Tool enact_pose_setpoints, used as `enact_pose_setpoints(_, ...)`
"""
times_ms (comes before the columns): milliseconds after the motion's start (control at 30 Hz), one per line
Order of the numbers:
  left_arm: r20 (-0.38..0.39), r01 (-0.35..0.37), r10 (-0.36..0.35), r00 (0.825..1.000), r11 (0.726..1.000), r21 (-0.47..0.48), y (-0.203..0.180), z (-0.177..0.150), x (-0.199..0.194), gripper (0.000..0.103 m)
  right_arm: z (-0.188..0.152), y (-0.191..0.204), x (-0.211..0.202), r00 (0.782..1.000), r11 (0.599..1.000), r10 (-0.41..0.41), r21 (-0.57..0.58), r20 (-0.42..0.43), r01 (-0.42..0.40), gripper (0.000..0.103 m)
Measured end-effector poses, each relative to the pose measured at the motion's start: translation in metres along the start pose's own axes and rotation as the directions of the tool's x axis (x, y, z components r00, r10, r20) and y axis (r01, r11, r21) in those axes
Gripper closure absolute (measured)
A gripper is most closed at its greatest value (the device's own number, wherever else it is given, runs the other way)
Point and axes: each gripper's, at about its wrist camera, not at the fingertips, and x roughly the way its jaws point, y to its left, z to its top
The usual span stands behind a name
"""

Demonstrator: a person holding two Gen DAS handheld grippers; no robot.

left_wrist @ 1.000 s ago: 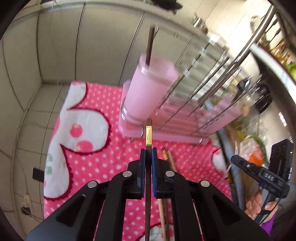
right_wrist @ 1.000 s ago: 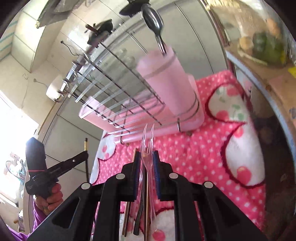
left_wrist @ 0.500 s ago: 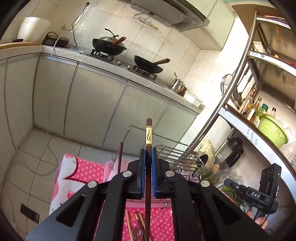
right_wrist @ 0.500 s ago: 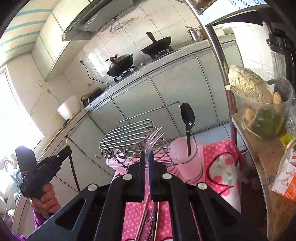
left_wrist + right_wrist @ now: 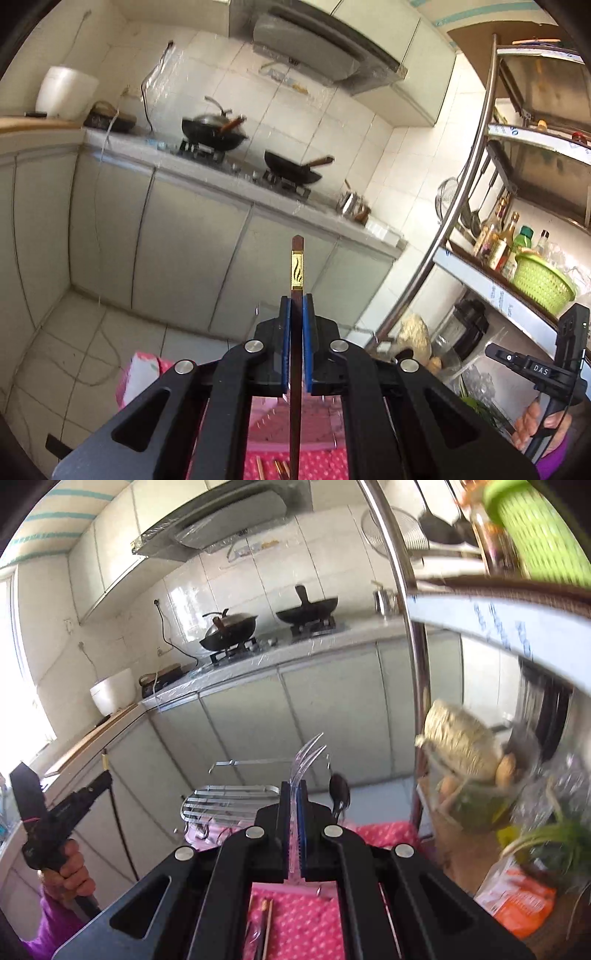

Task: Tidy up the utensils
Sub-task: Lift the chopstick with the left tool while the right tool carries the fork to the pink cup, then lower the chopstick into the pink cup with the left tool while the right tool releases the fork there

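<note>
My left gripper [image 5: 295,306] is shut on a dark brown chopstick [image 5: 297,266] with a gold band, held upright and pointing at the kitchen counter. My right gripper [image 5: 293,788] is shut on a clear plastic fork [image 5: 306,755], tines up. The wire dish rack [image 5: 229,801] on its pink tray sits just below the right gripper, with a dark spoon [image 5: 339,794] standing beside it. More chopsticks [image 5: 264,919] lie on the pink dotted cloth [image 5: 303,923] under both grippers. The pink utensil cup is hidden.
A metal shelf post [image 5: 410,627] stands close on the right, with a jar of noodles [image 5: 461,746] and a green basket [image 5: 543,277]. Kitchen cabinets and a stove with two woks [image 5: 218,136] lie ahead. The other gripper shows at each view's edge [image 5: 546,373].
Both grippers have tilted up from the cloth and cup and now face the counter and wall. Each keeps its utensil. The rack has dropped low in view.
</note>
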Motion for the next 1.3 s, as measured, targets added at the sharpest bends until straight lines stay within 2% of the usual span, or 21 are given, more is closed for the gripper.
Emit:
enact_pose_setpoints(167, 0.146, -0.055, 0.052, 0.988, 0.998, 0.014, -0.007, 0.023, -0.001, 0.098, 0.015, 0.008, 0.018, 0.998, 0.996, -0.062, -0.060, 0.009, 0.063, 0.100)
enact_pose_setpoints(367, 0.334, -0.155, 0.137, 0.933, 0.988, 0.027, -0.006, 0.031, 0.016, 0.098, 0.019, 0.002, 0.054, 0.994, 0.991, -0.093, -0.098, -0.057, 0.087, 0.100)
enact_pose_setpoints(433, 0.347, -0.177, 0.160, 0.924, 0.984, 0.019, -0.001, 0.029, 0.031, 0.098, 0.016, -0.005, 0.072, 0.991, 0.993, -0.091, -0.086, -0.100, 0.082, 0.100)
enact_pose_setpoints(567, 0.352, -0.182, 0.170, 0.920, 0.983, 0.001, 0.010, 0.019, 0.055, 0.098, 0.011, -0.018, 0.097, 0.982, 0.996, -0.080, -0.056, -0.174, 0.071, 0.100)
enact_pose_setpoints(733, 0.328, -0.191, 0.175, 0.928, 0.982, 0.017, 0.021, -0.006, 0.077, 0.098, 0.002, -0.034, 0.114, 0.972, 0.999, -0.052, 0.000, -0.228, 0.053, 0.100)
enact_pose_setpoints(933, 0.211, -0.175, 0.170, 0.963, 0.985, 0.004, 0.038, -0.041, 0.090, 0.098, -0.015, -0.050, 0.131, 0.951, 0.997, -0.059, 0.030, -0.304, 0.071, 0.100)
enact_pose_setpoints(1033, 0.122, -0.151, 0.154, 0.981, 0.988, -0.030, 0.049, -0.056, 0.096, 0.098, -0.026, -0.056, 0.138, 0.943, 0.997, -0.044, 0.052, -0.330, 0.065, 0.100)
enact_pose_setpoints(1167, 0.082, -0.127, 0.127, 0.989, 0.992, -0.004, 0.049, -0.062, 0.097, 0.098, -0.034, -0.063, 0.152, 0.928, 0.995, -0.027, 0.077, -0.371, 0.059, 0.100)
enact_pose_setpoints(1300, 0.036, -0.100, 0.101, 0.994, 0.995, -0.020, 0.048, -0.054, 0.099, 0.098, -0.030, -0.068, 0.159, 0.925, 0.994, -0.002, 0.102, -0.379, 0.044, 0.100)
